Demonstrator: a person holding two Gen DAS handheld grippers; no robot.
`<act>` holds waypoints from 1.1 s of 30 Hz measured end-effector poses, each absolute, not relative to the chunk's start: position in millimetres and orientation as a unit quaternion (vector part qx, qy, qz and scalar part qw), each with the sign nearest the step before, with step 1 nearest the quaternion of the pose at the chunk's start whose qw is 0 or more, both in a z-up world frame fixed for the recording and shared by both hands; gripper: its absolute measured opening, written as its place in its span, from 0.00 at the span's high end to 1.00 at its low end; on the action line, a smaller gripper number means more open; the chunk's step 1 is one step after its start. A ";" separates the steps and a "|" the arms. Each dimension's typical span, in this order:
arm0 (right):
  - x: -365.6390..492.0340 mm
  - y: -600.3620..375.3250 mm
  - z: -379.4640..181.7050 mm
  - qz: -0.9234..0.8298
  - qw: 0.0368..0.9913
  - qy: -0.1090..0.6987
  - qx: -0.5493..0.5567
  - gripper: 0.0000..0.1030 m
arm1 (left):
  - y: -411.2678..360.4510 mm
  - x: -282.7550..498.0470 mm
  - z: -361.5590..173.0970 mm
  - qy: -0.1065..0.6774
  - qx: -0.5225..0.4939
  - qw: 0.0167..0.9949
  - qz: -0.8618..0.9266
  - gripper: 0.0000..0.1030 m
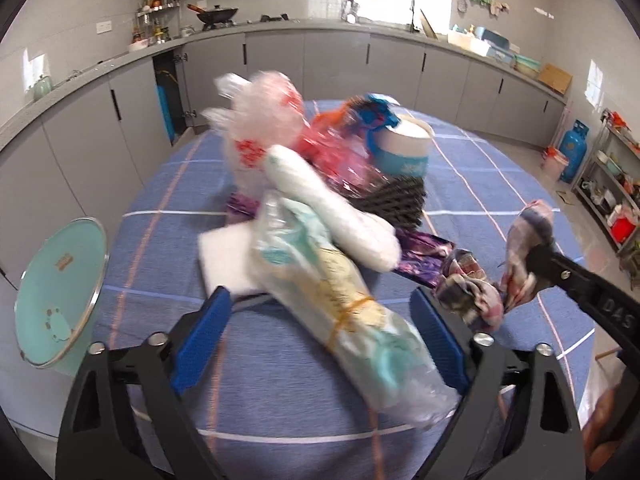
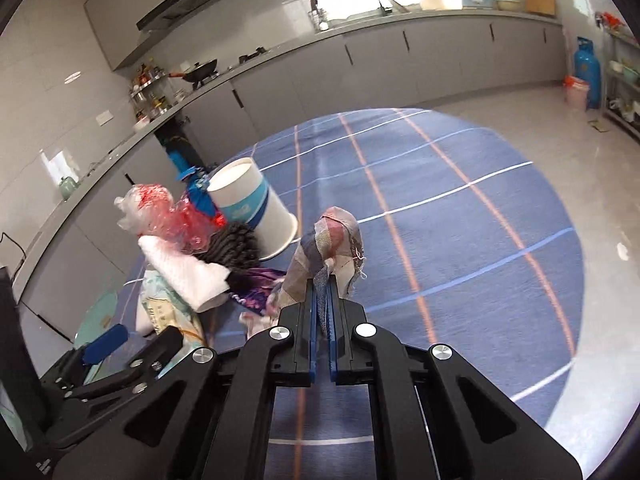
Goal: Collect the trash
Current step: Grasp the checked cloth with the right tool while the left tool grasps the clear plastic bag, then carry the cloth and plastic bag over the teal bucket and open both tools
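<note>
A heap of trash lies on the blue checked tablecloth: a clear plastic package bound with a rubber band, a white foam roll, a pink and red plastic bag, a purple wrapper, a black ribbed piece and a tipped paper cup. My left gripper is open with the plastic package between its blue pads, which are apart from it. My right gripper is shut on a plaid cloth rag, held just above the table; the rag also shows in the left wrist view.
A mint green lidded bin stands at the table's left edge. Grey kitchen cabinets run along the back wall. A blue gas cylinder and a metal shelf stand at the right. The cup also shows in the right wrist view.
</note>
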State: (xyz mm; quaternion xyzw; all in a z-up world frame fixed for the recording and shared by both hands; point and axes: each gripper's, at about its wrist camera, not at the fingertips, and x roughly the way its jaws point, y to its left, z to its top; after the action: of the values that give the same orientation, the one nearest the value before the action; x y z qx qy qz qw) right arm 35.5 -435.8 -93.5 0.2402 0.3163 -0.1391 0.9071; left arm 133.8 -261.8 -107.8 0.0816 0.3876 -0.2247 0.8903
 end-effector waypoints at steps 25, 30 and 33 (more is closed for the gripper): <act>32.0 -372.5 -21.5 -0.113 0.949 0.244 0.165 0.95 | -179.3 101.7 -59.6 0.315 0.072 0.909 -0.264 0.70; 33.9 -358.3 -6.1 -0.101 0.956 0.230 0.151 0.95 | -157.6 101.8 -40.1 0.293 0.052 0.918 -0.263 0.70; 38.3 -348.5 2.1 -0.090 0.959 0.224 0.145 0.95 | -144.0 103.8 -33.2 0.286 0.039 0.924 -0.252 0.70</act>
State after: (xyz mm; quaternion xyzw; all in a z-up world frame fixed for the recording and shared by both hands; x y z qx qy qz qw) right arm 38.3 -348.5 2.1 0.1450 0.2243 -0.0903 0.9594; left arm 103.8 -144.0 -33.2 0.0389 0.2860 -0.2518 0.9237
